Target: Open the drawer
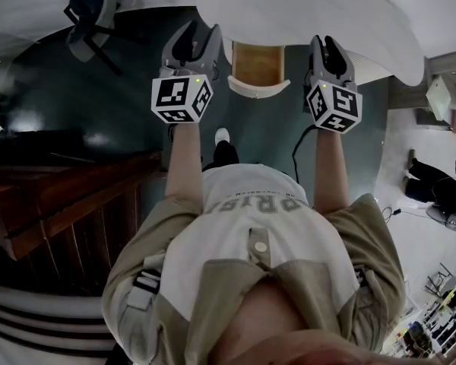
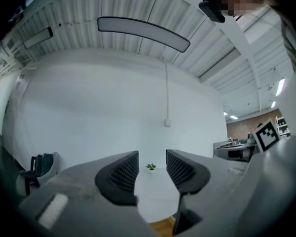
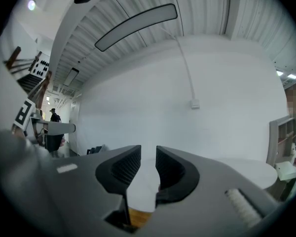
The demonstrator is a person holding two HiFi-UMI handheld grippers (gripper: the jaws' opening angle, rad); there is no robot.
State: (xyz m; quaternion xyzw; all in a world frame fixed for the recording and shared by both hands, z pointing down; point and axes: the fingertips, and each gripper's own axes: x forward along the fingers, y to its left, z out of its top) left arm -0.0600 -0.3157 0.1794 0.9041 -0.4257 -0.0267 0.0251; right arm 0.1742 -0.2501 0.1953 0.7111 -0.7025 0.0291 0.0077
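So, the wood-lined drawer with a white front (image 1: pixel 257 67) sits pulled out under the near edge of the round white counter (image 1: pixel 304 6), between both grippers. The left gripper (image 1: pixel 191 40) has its jaws apart and empty. The right gripper (image 1: pixel 330 52) shows a narrower gap, also empty. A tiny green plant (image 2: pixel 151 166) stands far across the counter, a grey chair (image 1: pixel 87 21) far left, and a black cable (image 1: pixel 298 149) lies on the floor.
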